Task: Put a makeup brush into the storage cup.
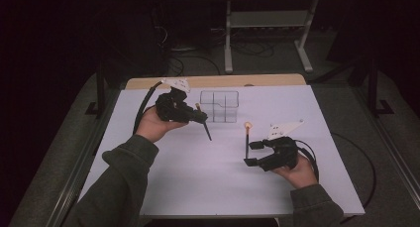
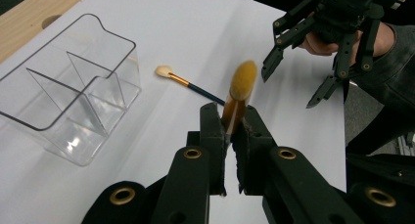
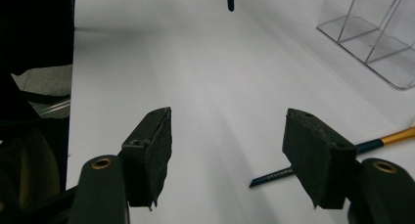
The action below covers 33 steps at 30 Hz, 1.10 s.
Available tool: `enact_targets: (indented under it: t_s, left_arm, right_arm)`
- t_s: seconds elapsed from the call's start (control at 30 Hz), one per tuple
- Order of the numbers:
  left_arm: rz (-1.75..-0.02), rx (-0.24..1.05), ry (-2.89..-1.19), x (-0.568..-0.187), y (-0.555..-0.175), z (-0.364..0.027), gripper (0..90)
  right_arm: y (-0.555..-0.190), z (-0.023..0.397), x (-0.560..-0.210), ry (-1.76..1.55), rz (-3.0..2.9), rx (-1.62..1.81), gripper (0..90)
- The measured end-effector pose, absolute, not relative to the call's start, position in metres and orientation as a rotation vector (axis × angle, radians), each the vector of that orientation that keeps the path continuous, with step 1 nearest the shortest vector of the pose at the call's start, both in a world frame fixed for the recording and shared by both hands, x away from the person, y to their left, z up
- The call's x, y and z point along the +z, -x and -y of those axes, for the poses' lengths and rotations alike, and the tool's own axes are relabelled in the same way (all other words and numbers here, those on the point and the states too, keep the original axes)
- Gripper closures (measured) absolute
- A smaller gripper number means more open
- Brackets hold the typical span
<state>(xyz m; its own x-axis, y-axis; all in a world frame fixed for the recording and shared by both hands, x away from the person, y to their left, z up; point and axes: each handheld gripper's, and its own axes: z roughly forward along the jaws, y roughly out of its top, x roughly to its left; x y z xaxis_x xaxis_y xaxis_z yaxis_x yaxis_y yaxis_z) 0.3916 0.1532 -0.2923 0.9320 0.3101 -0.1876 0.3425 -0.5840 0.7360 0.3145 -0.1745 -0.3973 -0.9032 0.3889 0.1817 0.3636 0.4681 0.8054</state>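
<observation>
So far nothing's in the clear organizer (image 1: 219, 106), upper centre: L gripper (image 2: 234, 117) clamps one brush (image 2: 242, 84); R gripper (image 3: 230, 150) gapes empty beside 2nd brush (image 1: 246, 140).

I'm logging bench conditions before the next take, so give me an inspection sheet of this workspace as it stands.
Surface: white table top, wooden strip along the far edge.
Job's things: clear divided organiser standing empty near the far side; one brown-tipped brush clamped in the left gripper; a second brush, pale tip and dark handle, lying flat on the table.
Clutter: nothing seen.
Grippers: left gripper shut on the brown-tipped brush; right gripper open, jaws apart just above the table beside the lying brush's handle.
Cables: a black cable trails from the left gripper; another cable loops past the table's right edge.
Surroundings: dark room, metal frame legs behind the table.
</observation>
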Motion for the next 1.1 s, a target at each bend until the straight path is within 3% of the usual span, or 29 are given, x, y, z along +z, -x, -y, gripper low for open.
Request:
enact_targets:
  t_s: [1.1]
  left_arm:
    - [-0.48, -0.043, -2.252, -0.267, -0.446, -0.138, 83.1]
  right_arm:
    - [-0.313, 0.189, -0.395, -0.716, -2.628, 1.452, 33.0]
